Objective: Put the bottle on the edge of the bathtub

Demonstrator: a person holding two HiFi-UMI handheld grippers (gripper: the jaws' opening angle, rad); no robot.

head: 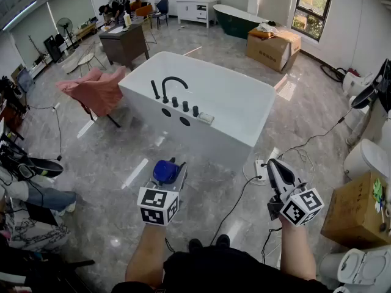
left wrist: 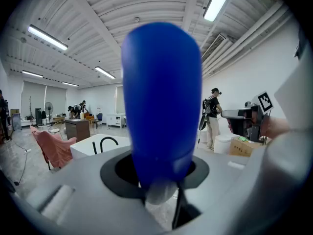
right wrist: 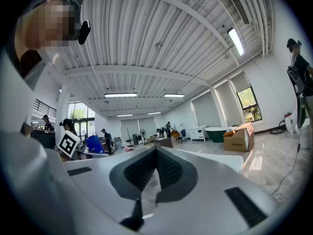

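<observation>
A blue bottle (head: pixel 165 171) is clamped in my left gripper (head: pixel 168 177), held over the floor a short way in front of the white bathtub (head: pixel 137 94). In the left gripper view the bottle (left wrist: pixel 161 97) fills the middle and the jaws of the gripper (left wrist: pixel 159 182) press on its lower part. The tub (left wrist: pixel 84 146) and its black faucet (left wrist: pixel 105 143) show beyond, at the left. The faucet (head: pixel 172 85) stands on the tub's near rim. My right gripper (head: pixel 276 171) is at the right, over the floor, shut with nothing in it; its pads (right wrist: pixel 168 170) meet.
A pink draped chair (head: pixel 95 90) stands left of the tub. Cables (head: pixel 296 148) run over the floor at the tub's right. Cardboard boxes (head: pixel 273 47) (head: pixel 353 211) and toilets (head: pixel 365 159) line the right side. A person (left wrist: pixel 212 117) stands at the right in the left gripper view.
</observation>
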